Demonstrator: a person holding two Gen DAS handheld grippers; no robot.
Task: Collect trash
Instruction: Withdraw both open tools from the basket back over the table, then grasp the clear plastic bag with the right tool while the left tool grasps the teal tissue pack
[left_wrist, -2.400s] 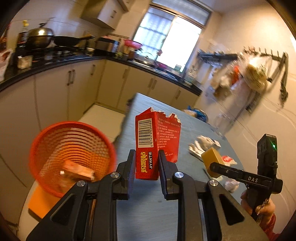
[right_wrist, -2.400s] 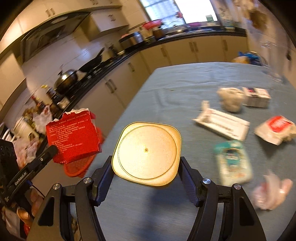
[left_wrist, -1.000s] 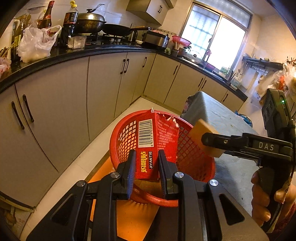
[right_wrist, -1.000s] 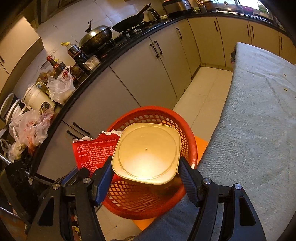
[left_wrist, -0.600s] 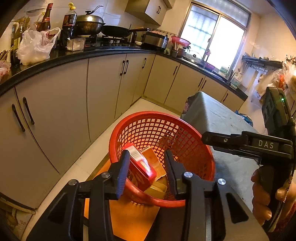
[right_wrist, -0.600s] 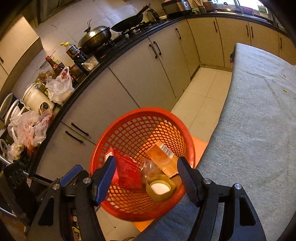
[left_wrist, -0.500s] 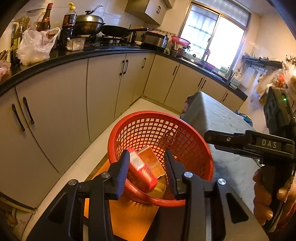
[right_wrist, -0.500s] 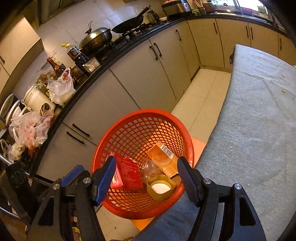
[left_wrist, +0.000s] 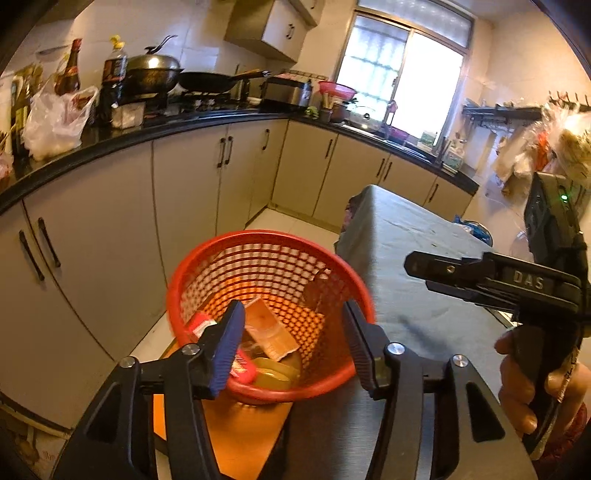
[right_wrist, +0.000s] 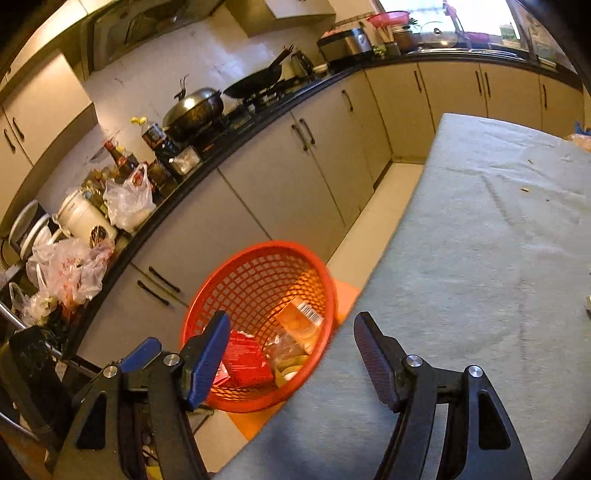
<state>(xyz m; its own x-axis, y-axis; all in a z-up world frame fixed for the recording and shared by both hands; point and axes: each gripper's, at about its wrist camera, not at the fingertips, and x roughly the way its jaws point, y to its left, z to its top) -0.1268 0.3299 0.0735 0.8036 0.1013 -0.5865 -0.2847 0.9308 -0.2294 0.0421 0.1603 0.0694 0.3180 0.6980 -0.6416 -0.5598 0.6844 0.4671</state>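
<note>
In the left wrist view the left gripper (left_wrist: 293, 345) hangs spread and empty over the red basket (left_wrist: 334, 258) at lower centre, where a red box (left_wrist: 201, 325) and other scraps lie; the drop looks done. In the right wrist view the right gripper (right_wrist: 291, 363) is likewise spread and empty, the basket (right_wrist: 258, 251) just beyond its left finger, beside the tabletop (right_wrist: 480, 240). The next move is probably a return along the tabletop for more trash.

Showing an orange-red mesh basket (left_wrist: 266, 258), a red carton (right_wrist: 245, 358) with white print inside, an orange packet (left_wrist: 271, 332) bearing a barcode, a yellow tub (right_wrist: 290, 367), grey-green tablecloth (right_wrist: 480, 240) right, beige cabinets (left_wrist: 184, 184) under black countertop (left_wrist: 110, 138) left.
</note>
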